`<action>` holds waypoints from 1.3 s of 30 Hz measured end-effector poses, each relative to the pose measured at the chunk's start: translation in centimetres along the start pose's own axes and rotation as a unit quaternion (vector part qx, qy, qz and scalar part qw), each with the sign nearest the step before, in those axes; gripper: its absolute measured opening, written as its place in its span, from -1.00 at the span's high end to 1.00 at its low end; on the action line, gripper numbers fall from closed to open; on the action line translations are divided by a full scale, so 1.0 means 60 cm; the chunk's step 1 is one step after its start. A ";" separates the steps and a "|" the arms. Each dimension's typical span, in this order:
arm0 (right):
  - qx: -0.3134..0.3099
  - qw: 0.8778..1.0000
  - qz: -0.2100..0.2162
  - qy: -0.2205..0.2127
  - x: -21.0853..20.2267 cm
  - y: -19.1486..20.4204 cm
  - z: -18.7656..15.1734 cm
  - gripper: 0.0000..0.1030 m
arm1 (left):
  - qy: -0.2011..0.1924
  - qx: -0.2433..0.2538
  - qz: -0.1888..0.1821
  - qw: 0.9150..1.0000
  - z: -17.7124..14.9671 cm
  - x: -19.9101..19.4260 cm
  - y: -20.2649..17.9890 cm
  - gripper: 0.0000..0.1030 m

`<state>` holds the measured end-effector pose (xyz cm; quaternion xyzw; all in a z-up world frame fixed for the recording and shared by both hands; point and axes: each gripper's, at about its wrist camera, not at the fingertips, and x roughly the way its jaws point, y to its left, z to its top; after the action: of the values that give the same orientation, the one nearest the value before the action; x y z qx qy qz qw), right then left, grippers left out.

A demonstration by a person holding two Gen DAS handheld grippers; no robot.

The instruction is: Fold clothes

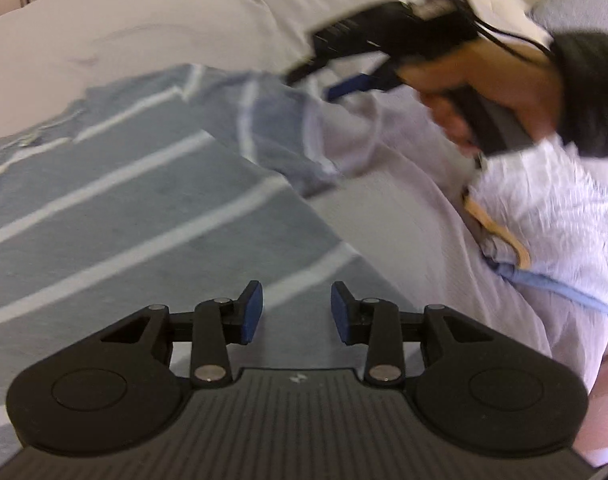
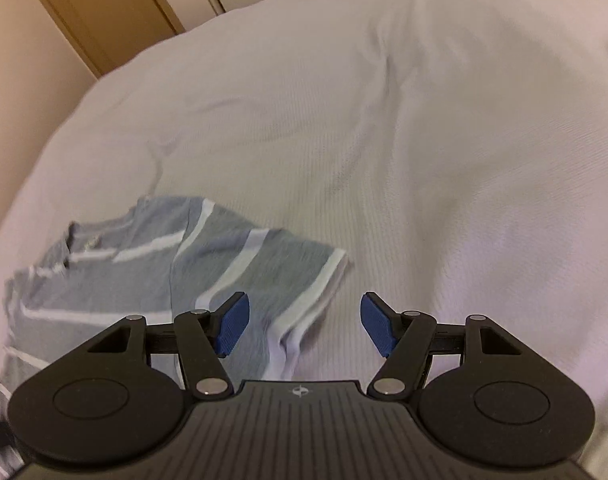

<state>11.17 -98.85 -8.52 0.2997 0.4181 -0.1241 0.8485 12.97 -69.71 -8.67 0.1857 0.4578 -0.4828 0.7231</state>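
Note:
A grey-blue shirt with white stripes [image 1: 116, 200] lies flat on the white bed cover [image 1: 152, 32]. My left gripper [image 1: 297, 312] hovers over the shirt's near part, open, with nothing between its blue pads. In the right wrist view the same shirt [image 2: 152, 276] lies at the lower left, its sleeve [image 2: 288, 280] spread toward the middle. My right gripper [image 2: 305, 326] stands open above the sleeve's edge and the bare cover, holding nothing. From the left wrist view, the right gripper [image 1: 344, 90] shows blurred over the sleeve [image 1: 288, 136], carried by a hand [image 1: 484, 92].
A crumpled white and light-blue garment [image 1: 556, 224] with a tan strap [image 1: 500, 232] lies at the bed's right side. A wooden door [image 2: 100, 8] and cream wall stand beyond the bed at the upper left. Wide bare cover [image 2: 444, 140] stretches to the right.

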 end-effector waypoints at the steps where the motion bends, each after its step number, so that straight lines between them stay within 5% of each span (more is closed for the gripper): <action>1: 0.018 1.000 0.016 0.003 0.012 -0.012 0.004 -0.26 | 0.005 0.001 0.000 1.000 0.001 0.005 -0.006 0.38; 4: 0.076 0.996 0.054 0.011 0.045 -0.042 0.011 -0.23 | 0.012 -0.006 0.003 1.000 0.004 0.007 -0.007 0.38; 5: 0.091 0.994 0.066 0.008 0.050 -0.049 0.013 0.08 | 0.014 -0.008 0.005 1.000 0.005 0.006 -0.006 0.38; 6: 0.106 0.991 0.078 0.005 0.054 -0.056 0.015 0.93 | 0.013 -0.010 0.009 1.000 0.006 0.007 -0.005 0.38; 7: 0.120 0.989 0.090 0.002 0.059 -0.063 0.018 0.94 | 0.013 -0.011 0.011 1.000 0.008 0.009 -0.002 0.38; 13: -0.024 0.998 0.038 -0.054 0.041 -0.029 0.065 0.92 | 0.016 -0.011 0.019 1.000 0.024 0.022 0.007 0.37; 17: -0.059 0.997 0.011 -0.055 0.032 -0.022 0.059 0.49 | 0.033 -0.002 0.022 0.999 0.032 0.030 0.002 0.24; 19: -0.053 0.997 0.014 -0.052 0.016 -0.026 0.042 0.43 | 0.051 -0.002 0.021 0.998 0.027 0.041 0.003 0.23; 29: -0.060 0.994 0.067 0.068 0.009 0.045 -0.131 0.29 | 0.052 -0.077 0.042 0.995 -0.065 -0.060 0.014 0.23; 39: -0.075 0.987 0.078 0.121 -0.102 0.117 -0.264 0.15 | 0.055 -0.210 0.186 0.958 -0.280 -0.285 0.096 0.21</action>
<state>0.55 -83.83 -8.34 0.2800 0.5014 0.0114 0.8186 7.91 -46.08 -3.89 0.1377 0.5454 -0.2217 0.7965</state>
